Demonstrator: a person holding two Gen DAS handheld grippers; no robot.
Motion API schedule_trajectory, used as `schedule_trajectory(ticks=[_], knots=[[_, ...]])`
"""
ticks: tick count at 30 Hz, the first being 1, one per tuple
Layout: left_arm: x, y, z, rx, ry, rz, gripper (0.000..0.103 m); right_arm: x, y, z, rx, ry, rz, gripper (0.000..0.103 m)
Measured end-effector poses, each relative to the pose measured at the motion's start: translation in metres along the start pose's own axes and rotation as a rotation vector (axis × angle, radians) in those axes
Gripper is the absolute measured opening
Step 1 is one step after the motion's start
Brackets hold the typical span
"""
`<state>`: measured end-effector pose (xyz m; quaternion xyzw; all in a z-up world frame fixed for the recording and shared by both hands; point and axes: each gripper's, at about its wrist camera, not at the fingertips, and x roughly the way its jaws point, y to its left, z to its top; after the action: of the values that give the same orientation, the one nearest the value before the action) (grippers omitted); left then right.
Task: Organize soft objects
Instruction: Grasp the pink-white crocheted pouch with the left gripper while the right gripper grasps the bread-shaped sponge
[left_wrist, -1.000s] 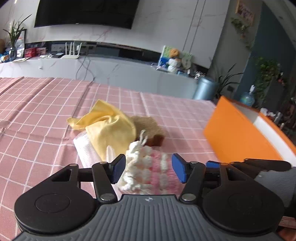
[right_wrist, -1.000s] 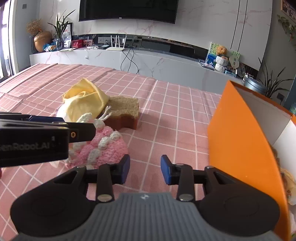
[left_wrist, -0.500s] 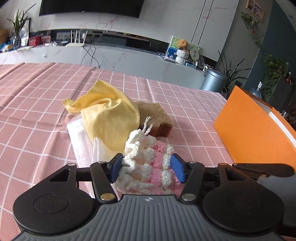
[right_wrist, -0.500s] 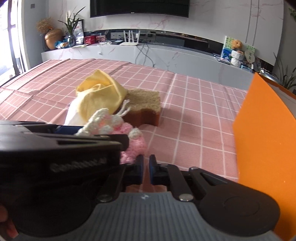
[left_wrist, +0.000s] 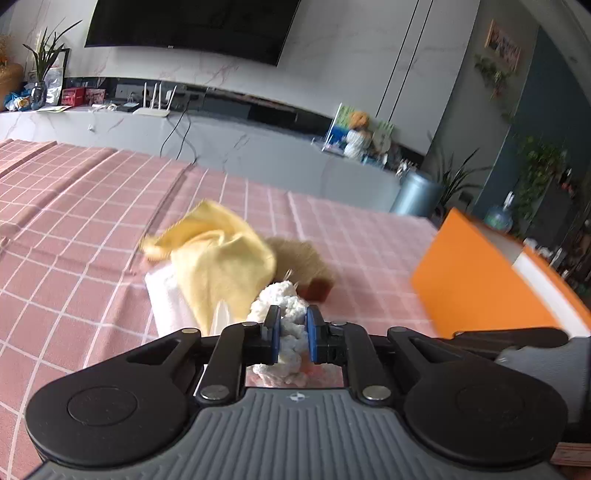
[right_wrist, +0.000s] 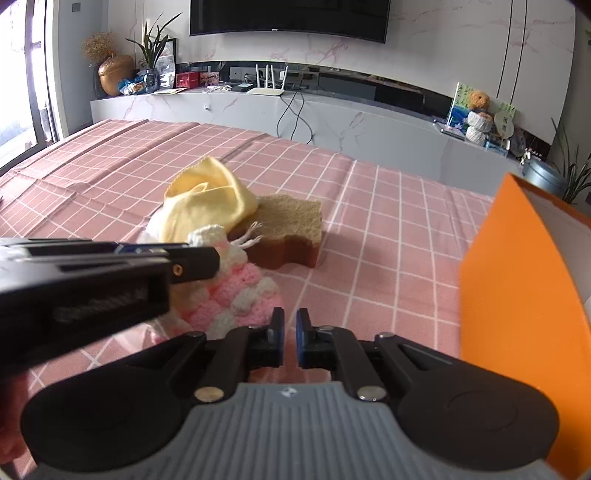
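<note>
Yarn gives easily under the left gripper (left_wrist: 291, 334), whose jaws are closing on the white crown of the crocheted hat (right_wrist: 236, 291). The hat sits on the pink checked worktop (right_wrist: 369, 236), just in front of the yellow cloth (right_wrist: 210, 206) and the sponge (right_wrist: 291, 229). It looks light, floppy and stretchy, so a pinch on the thick bunched top should hold better than one on the loose brim. The right gripper (right_wrist: 290, 338) is opening slightly beside the hat's pink edge, nothing between its jaws. The orange box (right_wrist: 517, 295) stands to the right.
</note>
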<state>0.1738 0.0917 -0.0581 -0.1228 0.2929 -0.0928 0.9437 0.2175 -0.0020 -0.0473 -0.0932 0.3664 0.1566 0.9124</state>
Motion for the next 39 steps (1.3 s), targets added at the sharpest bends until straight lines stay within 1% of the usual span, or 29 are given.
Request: schedule_trajectory(ticks=[1,2,3,6,7,8,10,12,14,16,17,21,24,27,29,33,34,35,36,37,39], knots=[[-0.005,-0.001,0.002,-0.006,-0.016,-0.013,0.016,-0.002,0.000,0.001,0.002,-0.006,-0.016,0.015],[-0.011,-0.004,0.004,-0.009,-0.035,-0.017,0.016,-0.004,-0.001,0.002,0.005,-0.014,-0.030,0.028],[-0.015,-0.004,0.007,-0.008,-0.050,-0.015,0.016,-0.006,-0.001,0.004,0.009,-0.024,-0.035,0.036],[-0.023,0.000,0.018,-0.011,-0.089,-0.001,0.016,-0.007,-0.001,0.011,0.010,-0.035,-0.036,0.037],[-0.025,0.002,0.021,-0.003,-0.099,0.016,0.016,-0.006,-0.001,0.014,0.013,-0.039,-0.036,0.037],[-0.026,0.005,0.025,0.010,-0.108,0.037,0.015,-0.003,-0.001,0.018,0.022,-0.041,-0.039,0.039],[-0.028,0.010,0.031,0.019,-0.125,0.072,0.016,0.002,-0.002,0.027,0.053,-0.055,-0.048,0.051],[-0.030,0.021,0.036,0.002,-0.140,0.084,0.016,0.012,-0.001,0.034,0.069,-0.068,-0.051,0.073],[-0.031,0.030,0.041,-0.009,-0.150,0.106,0.016,0.024,0.002,0.039,0.058,-0.066,-0.051,0.079],[-0.030,0.039,0.045,-0.017,-0.155,0.129,0.016,0.036,0.006,0.041,0.043,-0.061,-0.044,0.081],[-0.029,0.042,0.046,-0.021,-0.153,0.133,0.016,0.043,0.007,0.041,0.038,-0.054,-0.038,0.085],[-0.024,0.056,0.047,-0.033,-0.149,0.152,0.016,0.059,0.006,0.039,0.033,-0.068,-0.014,0.087],[-0.021,0.066,0.045,-0.059,-0.137,0.161,0.016,0.066,0.003,0.036,0.027,-0.082,0.008,0.087],[-0.020,0.071,0.041,-0.077,-0.126,0.162,0.016,0.068,-0.001,0.031,0.022,-0.099,0.033,0.084],[-0.020,0.072,0.038,-0.086,-0.121,0.159,0.016,0.069,-0.001,0.029,0.012,-0.105,0.022,0.082],[-0.020,0.070,0.036,-0.086,-0.115,0.151,0.016,0.074,-0.001,0.028,-0.026,-0.134,0.035,0.080],[-0.019,0.069,0.036,-0.084,-0.114,0.149,0.016,0.076,-0.002,0.028,-0.022,-0.130,0.049,0.078],[-0.019,0.069,0.035,-0.083,-0.111,0.147,0.016,0.078,-0.003,0.028,-0.011,-0.122,0.073,0.064],[-0.018,0.068,0.035,-0.082,-0.109,0.147,0.016,0.079,-0.005,0.028,-0.001,-0.110,0.093,0.055],[-0.018,0.068,0.035,-0.082,-0.107,0.146,0.016,0.079,-0.005,0.027,0.006,-0.111,0.094,0.055],[-0.018,0.067,0.035,-0.081,-0.105,0.148,0.016,0.077,-0.003,0.027,0.001,-0.109,0.087,0.051]])
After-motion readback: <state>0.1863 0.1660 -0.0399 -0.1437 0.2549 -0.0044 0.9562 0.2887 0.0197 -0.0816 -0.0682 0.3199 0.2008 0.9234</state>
